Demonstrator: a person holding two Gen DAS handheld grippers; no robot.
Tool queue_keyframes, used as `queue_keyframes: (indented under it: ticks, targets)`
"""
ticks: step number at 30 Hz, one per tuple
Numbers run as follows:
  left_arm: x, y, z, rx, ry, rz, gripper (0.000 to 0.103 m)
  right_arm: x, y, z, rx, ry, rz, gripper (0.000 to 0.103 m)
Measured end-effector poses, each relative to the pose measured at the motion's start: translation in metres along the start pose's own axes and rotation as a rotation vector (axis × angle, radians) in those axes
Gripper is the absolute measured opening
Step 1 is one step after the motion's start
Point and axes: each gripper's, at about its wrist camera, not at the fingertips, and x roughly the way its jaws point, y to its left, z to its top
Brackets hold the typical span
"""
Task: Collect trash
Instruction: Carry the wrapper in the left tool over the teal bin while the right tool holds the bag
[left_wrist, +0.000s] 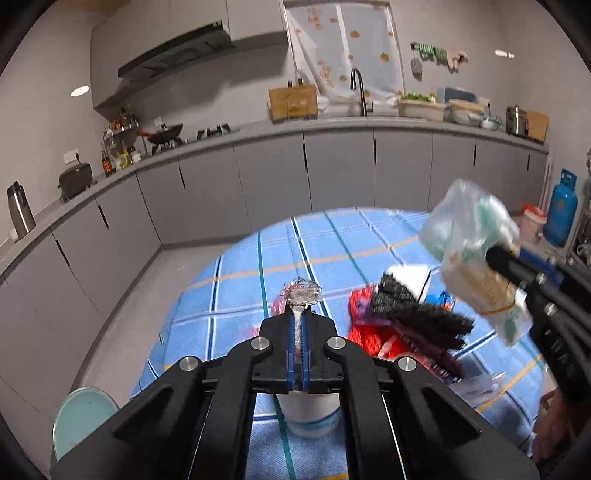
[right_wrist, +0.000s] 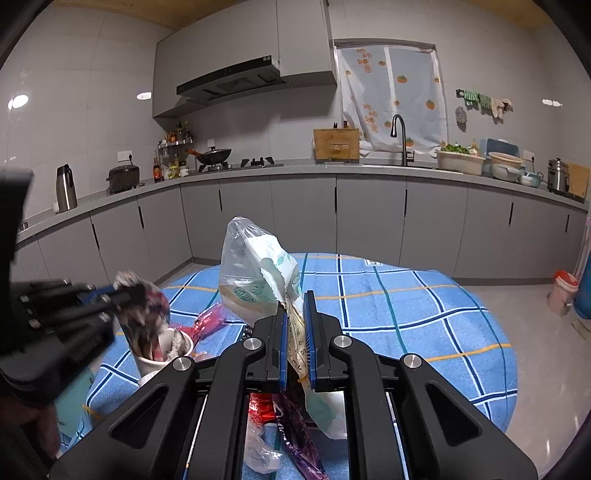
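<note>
My left gripper (left_wrist: 301, 308) is shut on a crumpled silvery wrapper (left_wrist: 301, 293), held just above a white cup (left_wrist: 308, 413) on the blue checked tablecloth (left_wrist: 258, 258). The right wrist view shows the same gripper (right_wrist: 110, 295) at the left, with the wrapper (right_wrist: 142, 306) over the cup (right_wrist: 162, 360). My right gripper (right_wrist: 295, 317) is shut on a clear plastic bag (right_wrist: 251, 269) stuffed with packaging, lifted off the table. From the left wrist view that bag (left_wrist: 469, 247) hangs at the right. A red wrapper (left_wrist: 364, 326) and a dark ridged piece (left_wrist: 421, 314) lie under it.
Red and purple wrappers (right_wrist: 291, 432) and a clear plastic scrap (right_wrist: 258, 450) lie below my right gripper. A pale teal stool (left_wrist: 83, 417) stands by the table's left side. Grey kitchen cabinets (right_wrist: 369, 214) run behind. A blue gas cylinder (left_wrist: 561, 210) and a small bin (right_wrist: 563, 291) stand at the right.
</note>
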Motion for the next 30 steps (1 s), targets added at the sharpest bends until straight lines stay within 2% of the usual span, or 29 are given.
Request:
queue_keyframes:
  ticks: [6, 13, 20, 25, 30]
  targets:
    - [-0.025, 0.005, 0.016, -0.021, -0.083, 0.010, 0.002, -0.012, 0.001, 0.006, -0.001, -0.032, -0.004, 0.009]
    - [-0.035, 0.007, 0.032, -0.028, -0.133, 0.006, 0.002, -0.024, -0.003, 0.012, -0.002, -0.058, -0.008, 0.009]
    - [-0.060, 0.016, 0.055, -0.047, -0.221, 0.025, 0.002, -0.032, -0.002, 0.021, -0.004, -0.088, -0.011, 0.009]
    - [-0.085, 0.029, 0.069, -0.062, -0.277, 0.046, 0.002, -0.042, 0.006, 0.038, -0.018, -0.128, 0.006, 0.009]
    - [-0.107, 0.046, 0.067, -0.075, -0.297, 0.082, 0.002, -0.050, 0.029, 0.052, -0.047, -0.158, 0.052, 0.009]
